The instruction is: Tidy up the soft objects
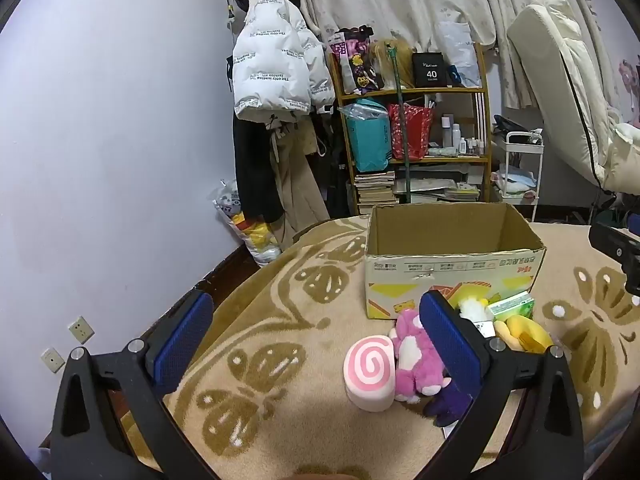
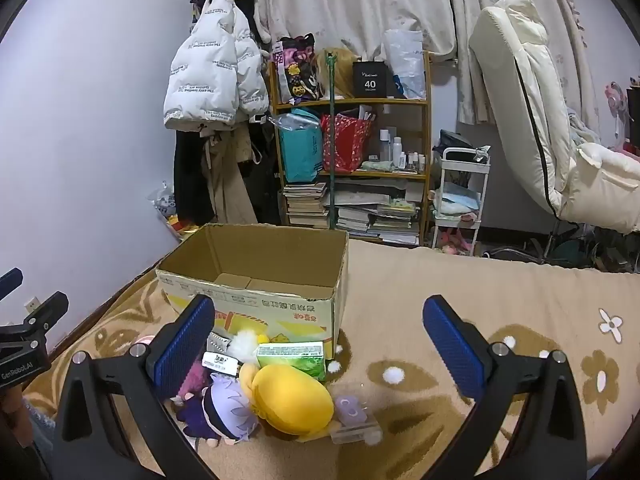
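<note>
An open, empty cardboard box stands on the patterned blanket; it also shows in the right wrist view. In front of it lies a pile of soft toys: a pink-swirl roll cushion, a pink plush, a purple plush doll, a yellow plush, a white fluffy toy and a green packet. My left gripper is open and empty, above the blanket just left of the pile. My right gripper is open and empty, over the pile.
The blanket covers a bed. Behind it stand a cluttered wooden shelf, a white trolley, a coat rack with a white jacket and a folded mattress. A small clear packet lies right of the pile.
</note>
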